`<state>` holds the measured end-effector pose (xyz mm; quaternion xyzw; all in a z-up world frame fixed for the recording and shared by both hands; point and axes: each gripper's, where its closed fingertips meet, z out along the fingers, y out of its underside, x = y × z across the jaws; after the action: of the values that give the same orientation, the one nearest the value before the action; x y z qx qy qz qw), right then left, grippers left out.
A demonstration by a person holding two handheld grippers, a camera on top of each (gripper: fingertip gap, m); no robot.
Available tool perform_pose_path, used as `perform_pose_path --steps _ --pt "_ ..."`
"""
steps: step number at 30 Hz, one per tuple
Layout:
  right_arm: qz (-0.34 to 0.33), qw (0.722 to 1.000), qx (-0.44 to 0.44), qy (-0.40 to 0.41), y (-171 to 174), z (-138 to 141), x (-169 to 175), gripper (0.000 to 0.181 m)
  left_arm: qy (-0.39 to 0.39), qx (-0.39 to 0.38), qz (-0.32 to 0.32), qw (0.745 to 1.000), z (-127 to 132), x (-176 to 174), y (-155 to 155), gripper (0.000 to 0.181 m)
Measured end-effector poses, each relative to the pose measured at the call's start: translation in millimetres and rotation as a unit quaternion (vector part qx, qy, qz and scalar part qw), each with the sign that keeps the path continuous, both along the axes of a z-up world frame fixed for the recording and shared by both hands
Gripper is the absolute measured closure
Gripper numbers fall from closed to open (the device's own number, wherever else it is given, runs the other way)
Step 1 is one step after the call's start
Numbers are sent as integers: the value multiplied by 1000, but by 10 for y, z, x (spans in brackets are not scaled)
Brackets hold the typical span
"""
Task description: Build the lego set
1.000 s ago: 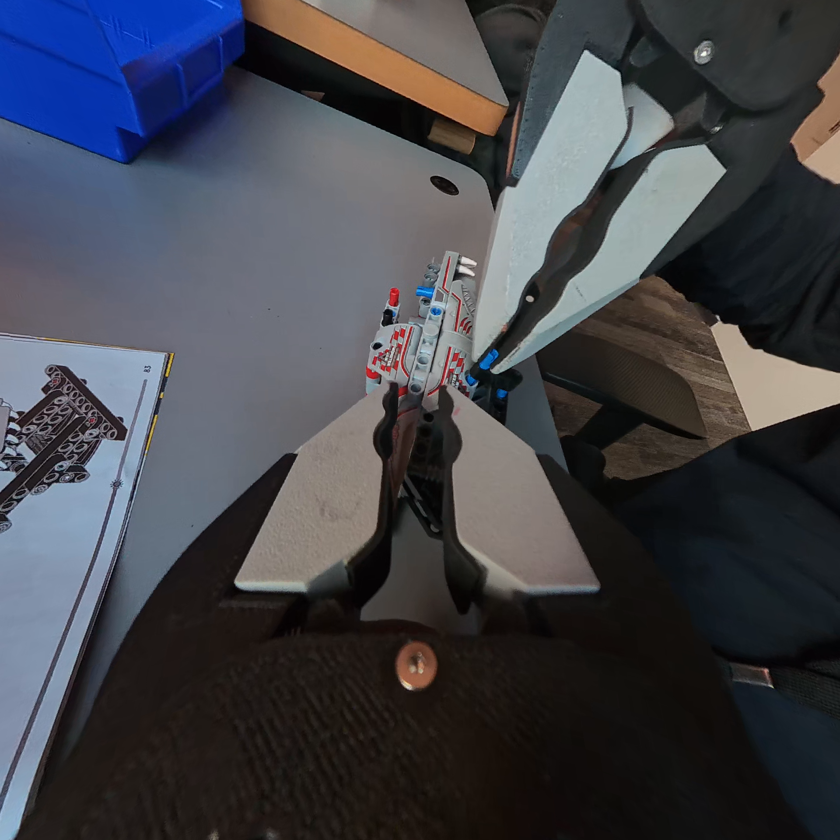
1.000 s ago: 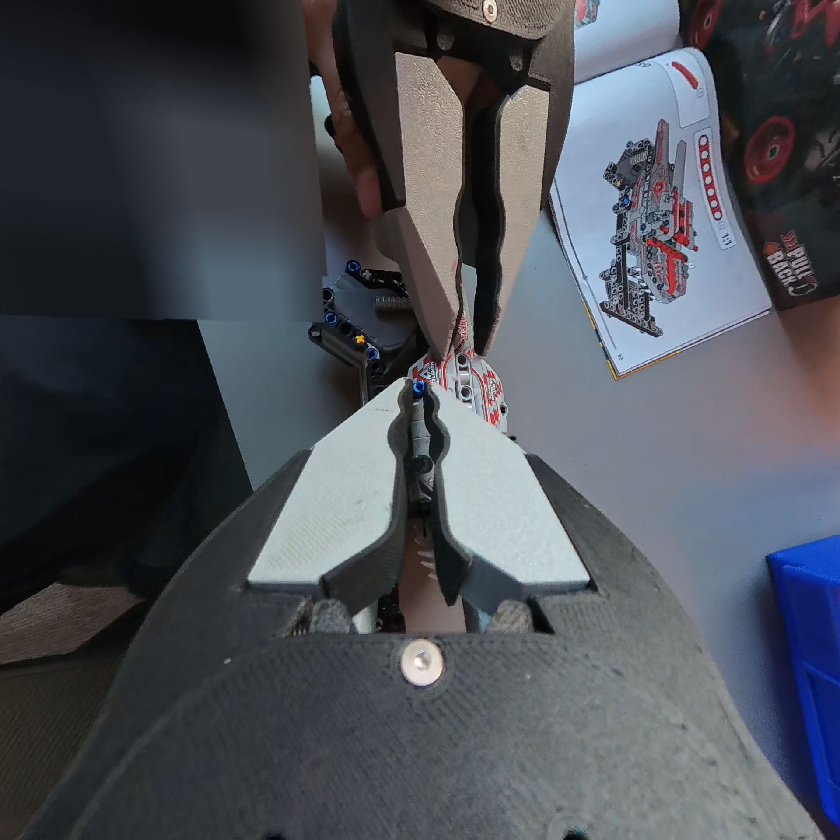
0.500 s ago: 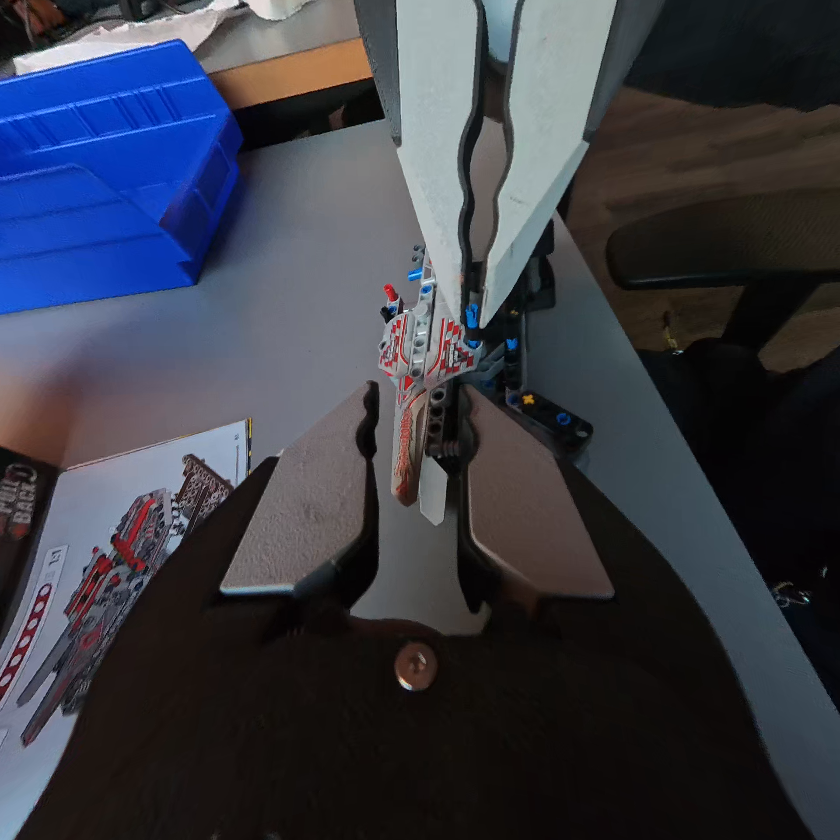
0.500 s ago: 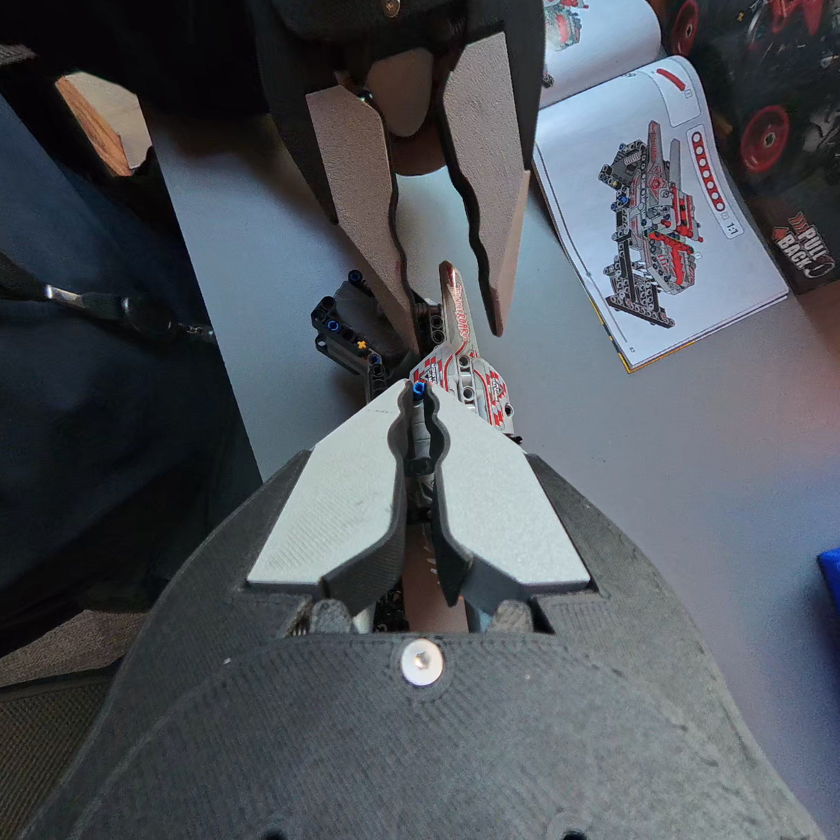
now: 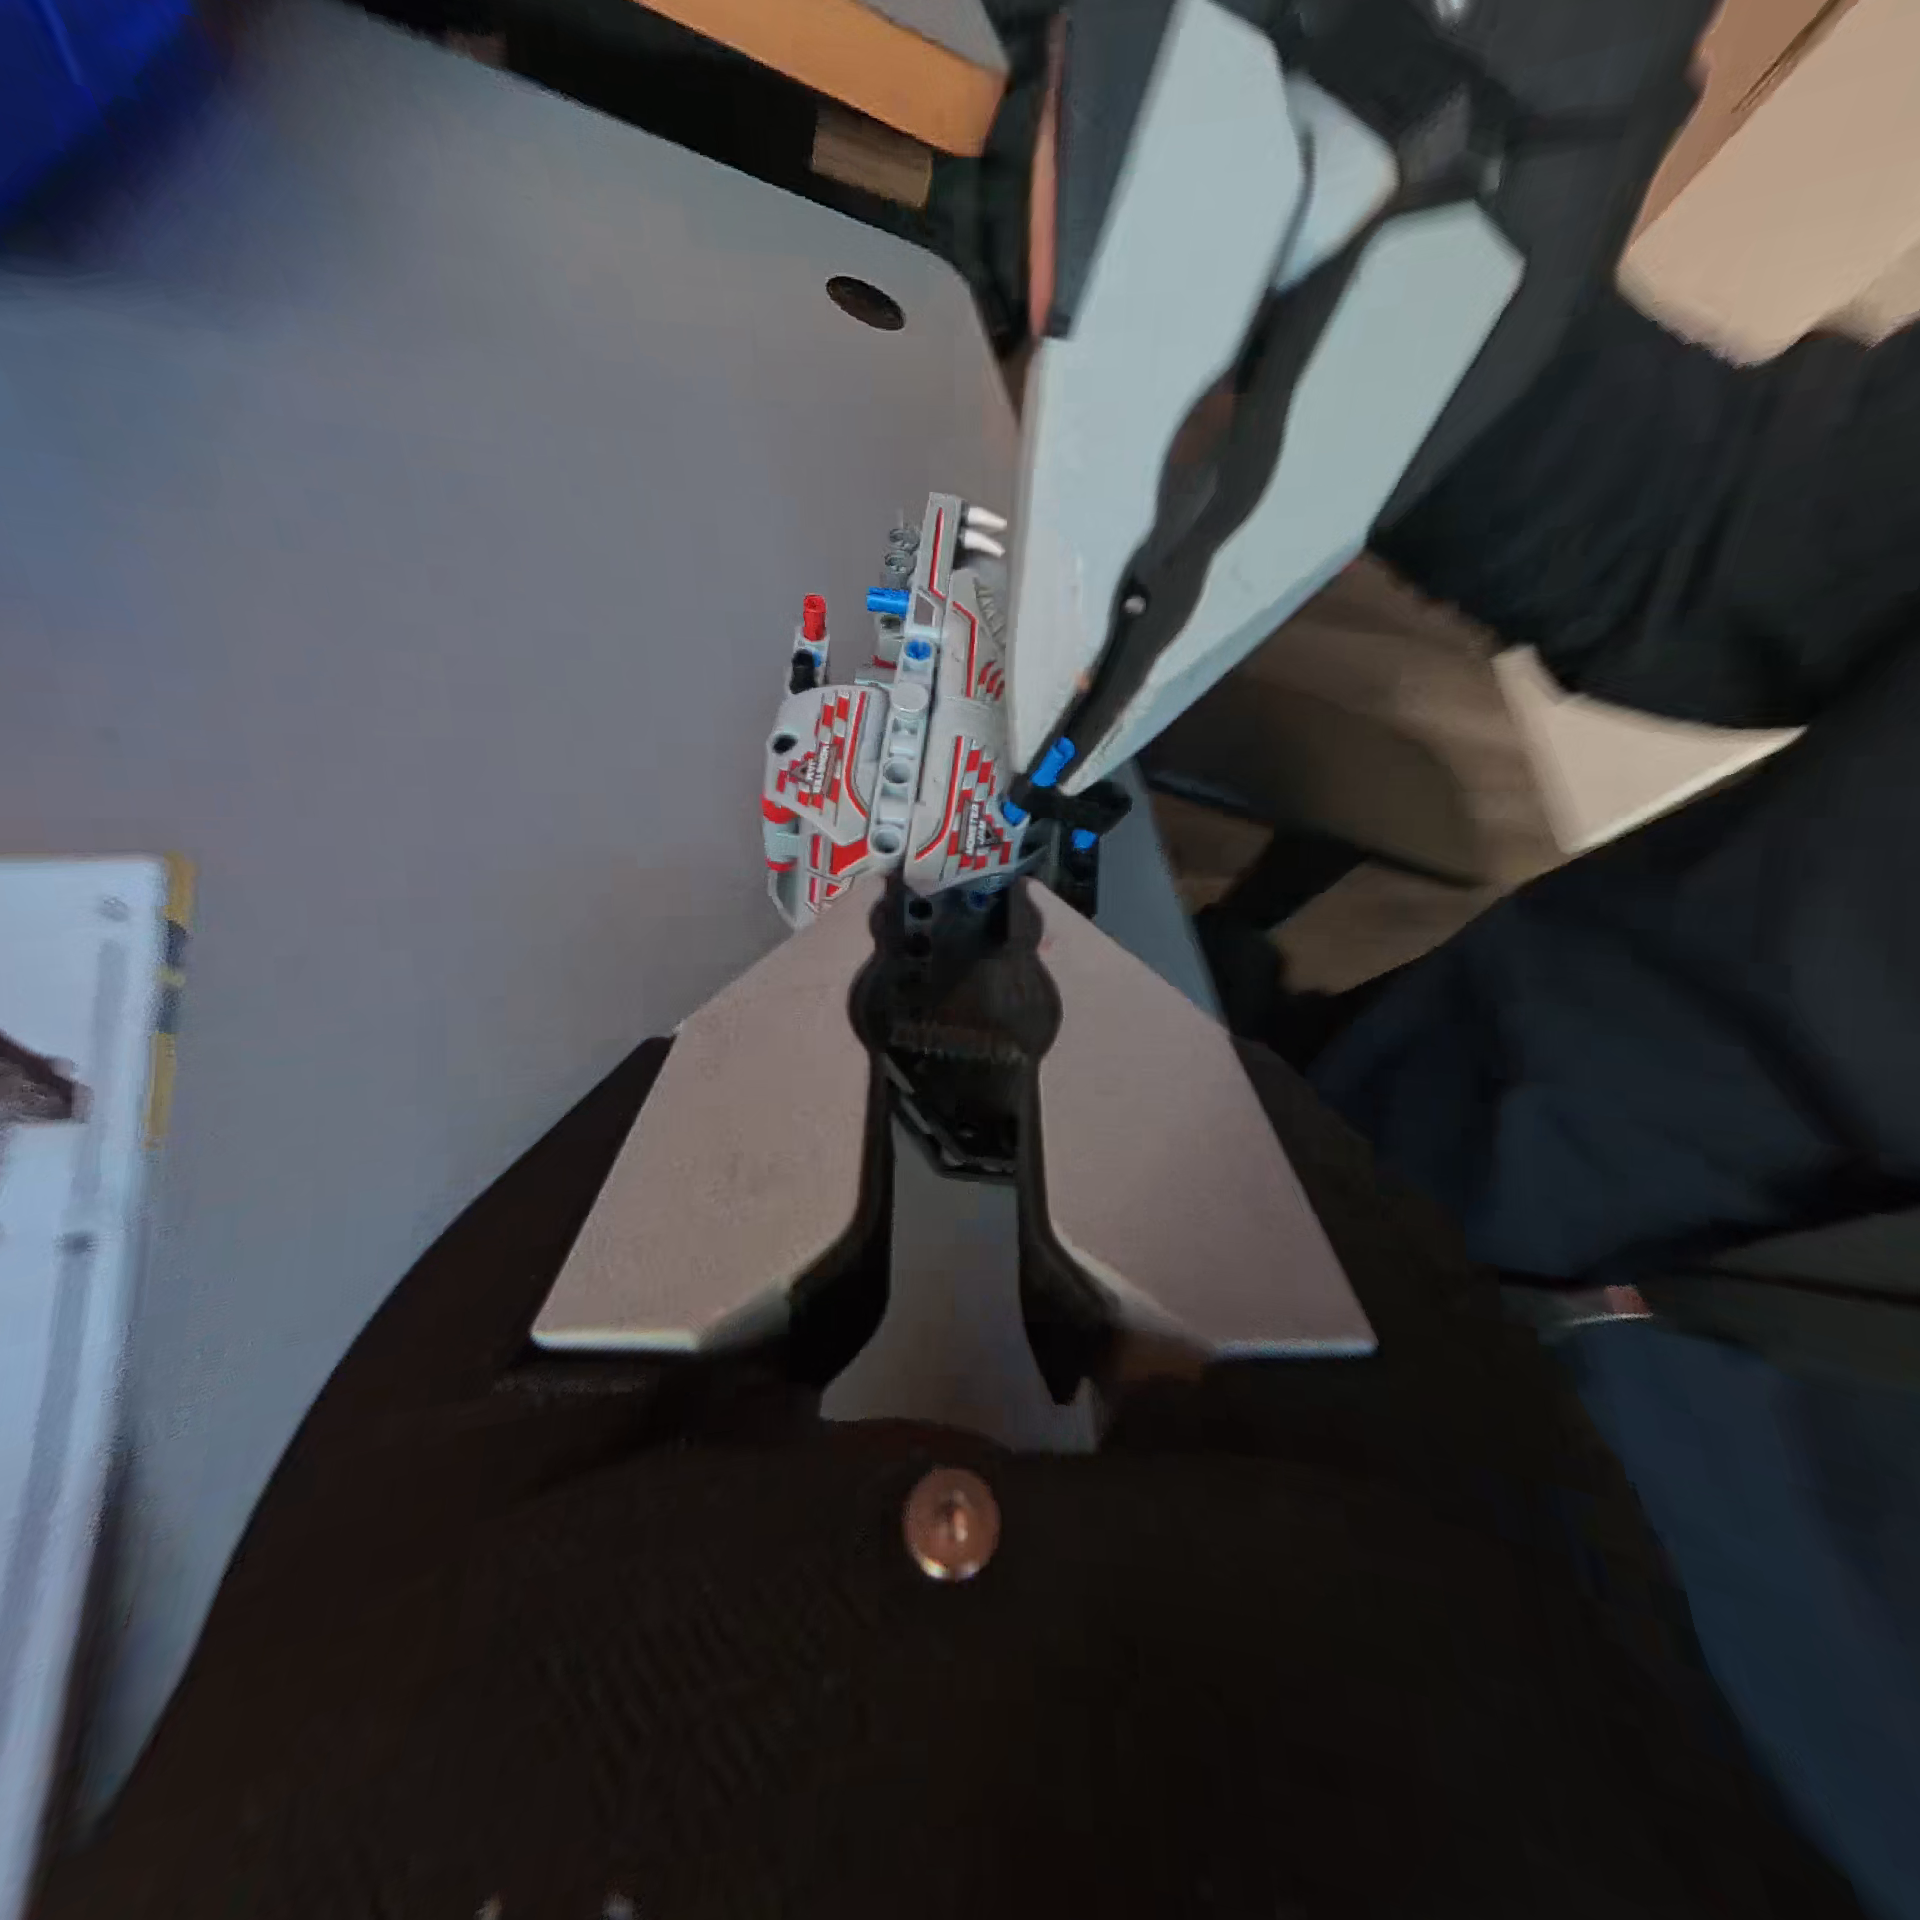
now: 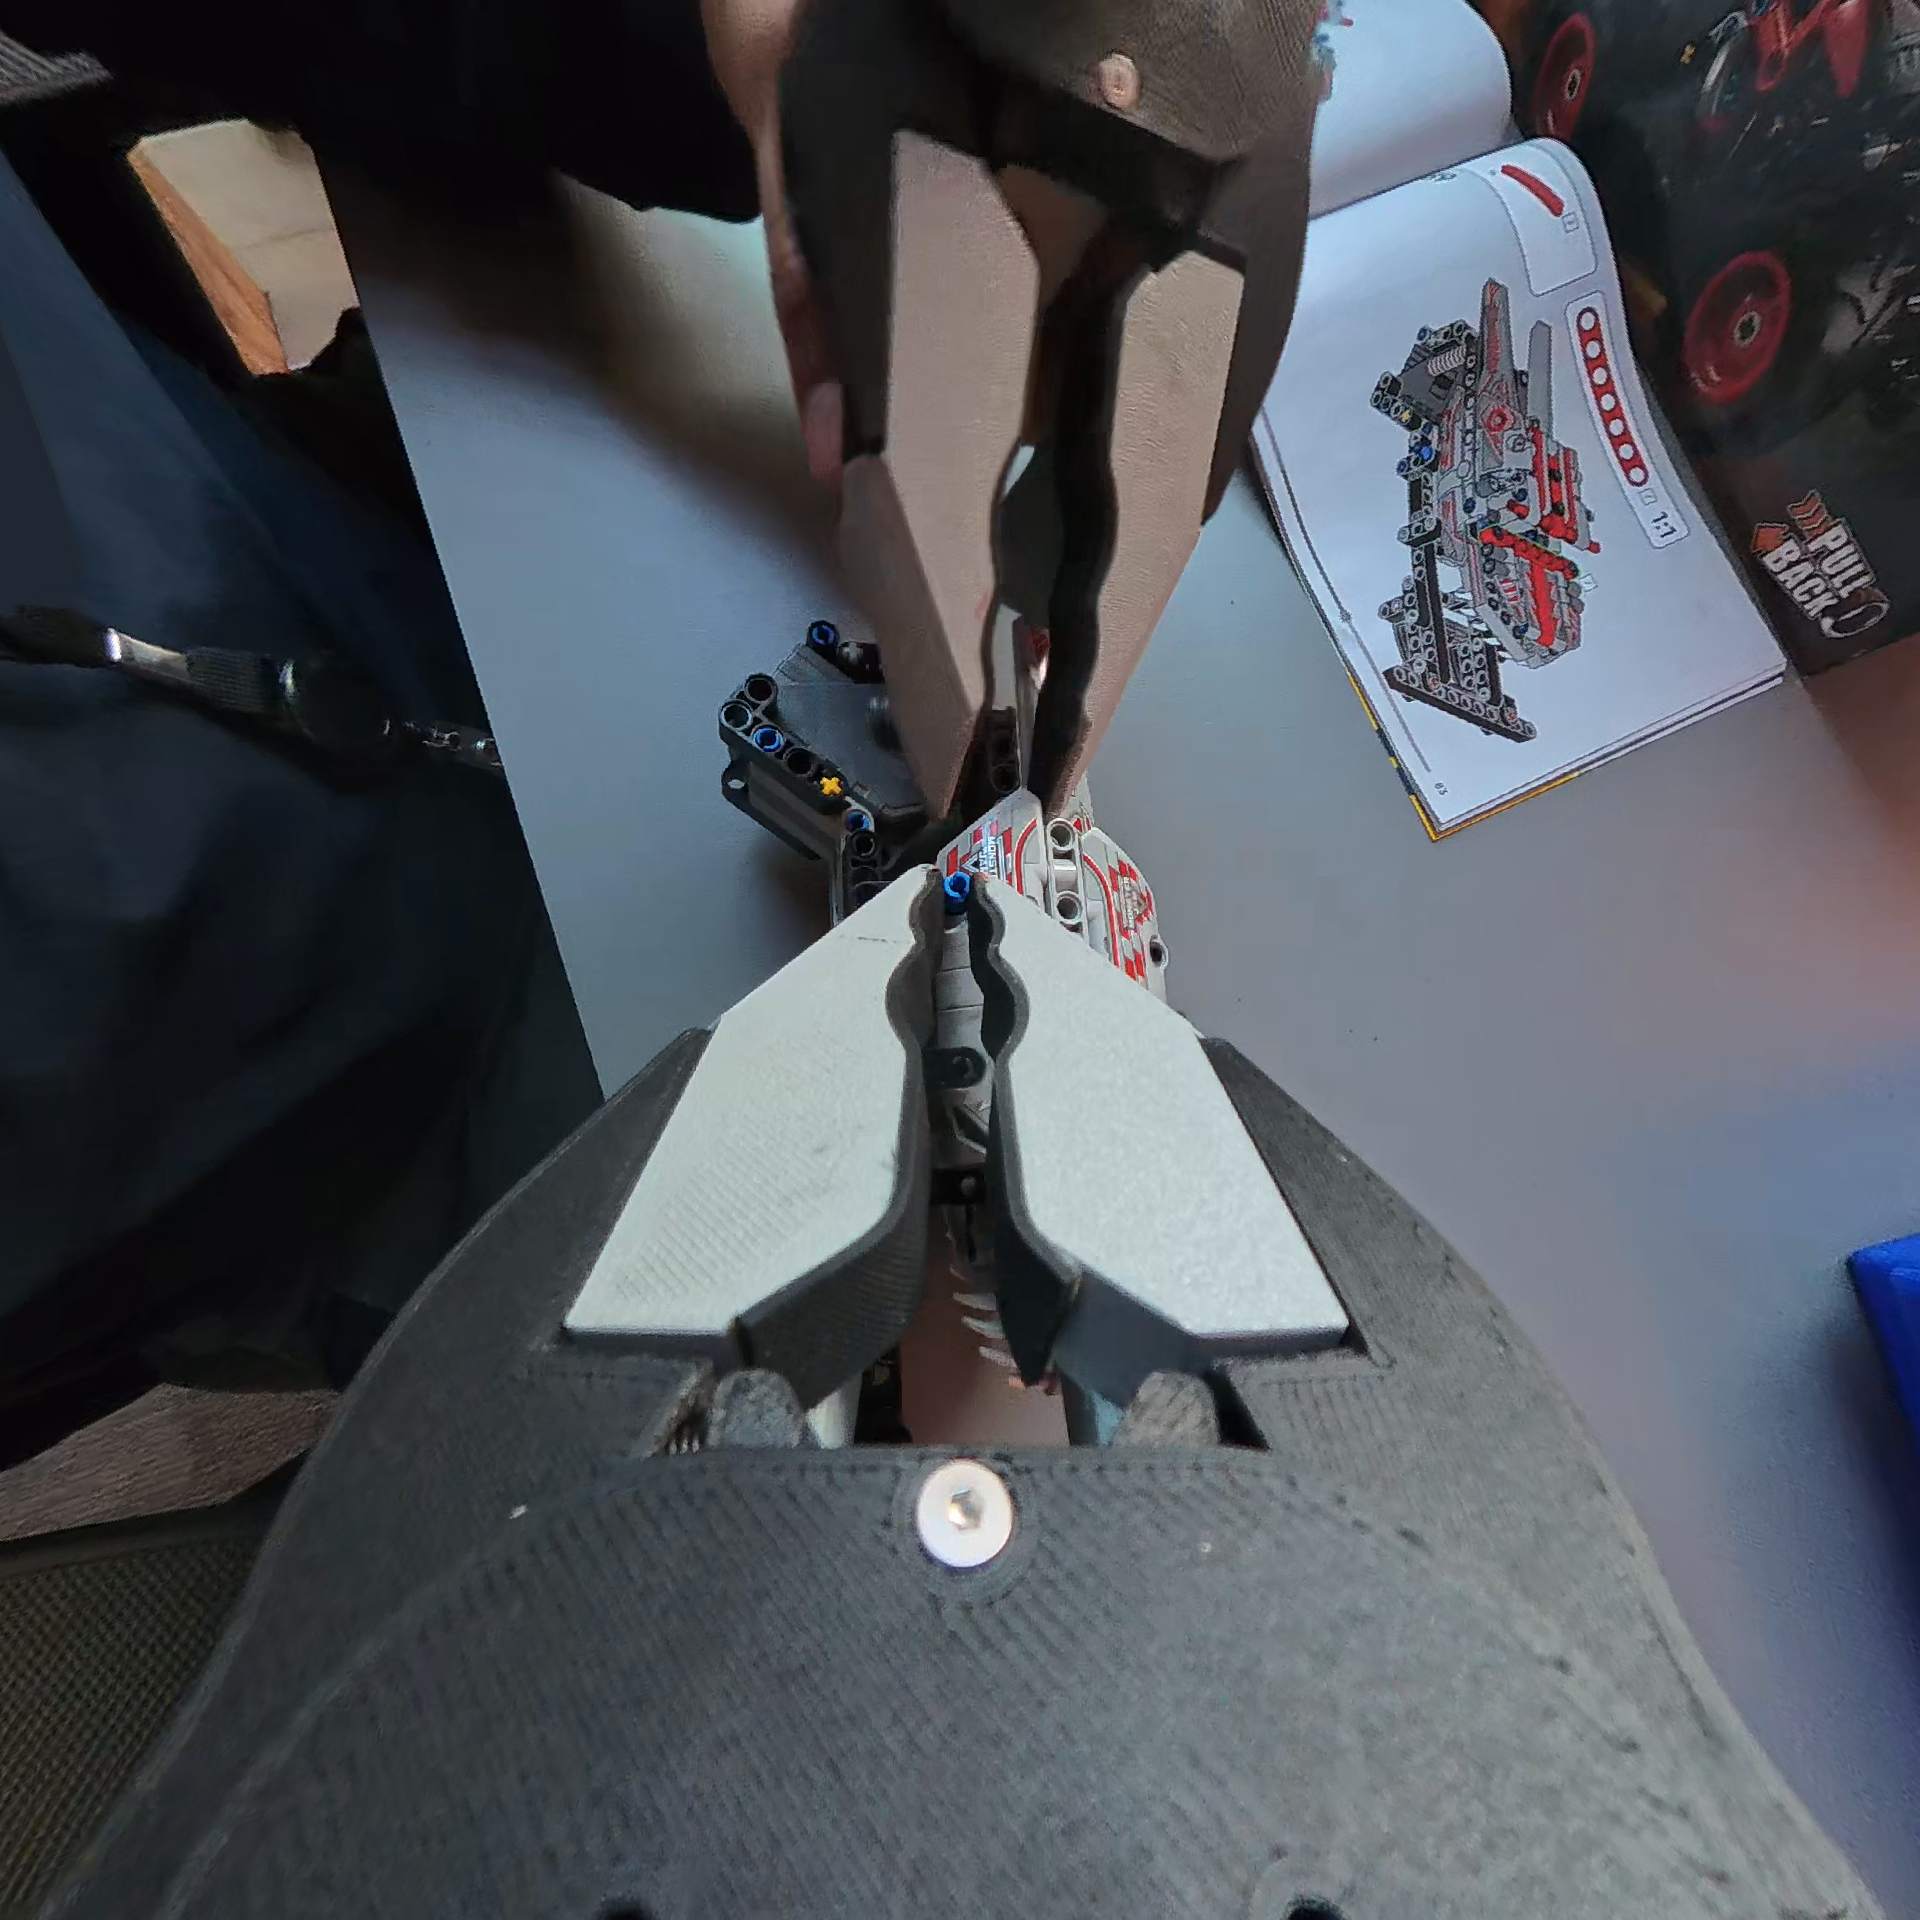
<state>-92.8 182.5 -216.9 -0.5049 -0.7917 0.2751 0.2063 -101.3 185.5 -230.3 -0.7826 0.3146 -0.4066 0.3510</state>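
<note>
The lego model (image 5: 883, 769), grey panels with red marks on a black frame, is held between both grippers near the table's right edge. My left gripper (image 5: 951, 920) is shut on its black rear frame. My right gripper (image 6: 957, 885) is shut on the model's front, with a blue pin (image 6: 956, 885) at its fingertips and a grey toothed part between its fingers. In the left wrist view the right gripper (image 5: 1049, 774) comes in from the upper right. In the right wrist view the left gripper (image 6: 997, 800) comes down from above onto the model (image 6: 1091, 883), beside its black motor block (image 6: 810, 748).
The open instruction booklet (image 6: 1507, 499) lies on the grey table (image 5: 468, 520), with the set's box (image 6: 1766, 208) behind it. A blue bin (image 6: 1891, 1351) stands at the side. The table edge and a person's dark clothing (image 5: 1662, 987) are close by. My left and right fingertips are right by each other.
Half a second ago my left gripper was open around the model's tail. It has since shut on the black frame. The right gripper has kept its hold.
</note>
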Motion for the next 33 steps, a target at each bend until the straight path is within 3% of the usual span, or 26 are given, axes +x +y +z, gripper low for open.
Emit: perform_pose_path --steps 1,5,8,11,15,23,28,33 --pt "1 1000 2 3 -3 2 1 179 -35 -42 -2 998 25 -1 -8 164" --pt "4 1000 9 15 -6 4 -1 179 -76 -99 11 992 -18 -62 33 180" --pt "7 1000 20 22 -3 5 0 179 -92 -103 5 990 41 -17 36 169" --pt "13 999 39 25 -6 6 3 179 -63 -56 -2 996 50 35 66 166" --pt "9 1000 26 12 -16 -37 40 180 16 22 -13 1000 -40 62 96 179" --pt "-19 999 -12 36 24 5 137 179 4 25 -3 1000 -13 33 98 181" --pt "-32 992 -75 101 56 239 150 179 21 38 18 999 -3 15 97 172" --pt "-38 982 -120 143 67 366 120 179 -20 67 3 998 293 181 -41 164"
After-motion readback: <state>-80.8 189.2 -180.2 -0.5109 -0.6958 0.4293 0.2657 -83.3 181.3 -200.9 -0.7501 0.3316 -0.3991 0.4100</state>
